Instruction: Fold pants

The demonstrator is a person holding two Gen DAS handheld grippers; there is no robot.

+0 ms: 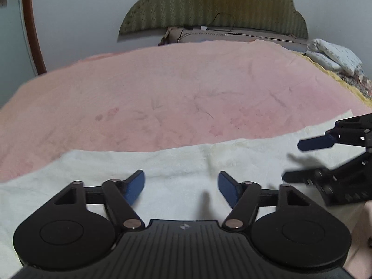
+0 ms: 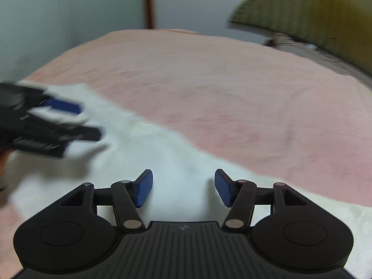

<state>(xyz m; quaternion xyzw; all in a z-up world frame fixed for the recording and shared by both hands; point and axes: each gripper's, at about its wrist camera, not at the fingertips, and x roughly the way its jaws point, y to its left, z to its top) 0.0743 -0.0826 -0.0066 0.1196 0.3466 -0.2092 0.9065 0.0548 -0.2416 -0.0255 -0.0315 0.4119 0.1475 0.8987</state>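
both grippers, left gripper (image 1: 181, 186) and right gripper (image 2: 183, 186), gape empty above white pants (image 1: 186, 162).

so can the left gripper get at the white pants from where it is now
Probably yes. The left gripper is open, nothing between its fingers, and the white pants lie flat on the pink bedspread right under it. The right gripper sits off to the side, not in the way.

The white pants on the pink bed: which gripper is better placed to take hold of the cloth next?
Probably the left gripper: its open fingers hang over the middle of the white pants. The right gripper, also open, sits nearer the edge beside the pink blanket.
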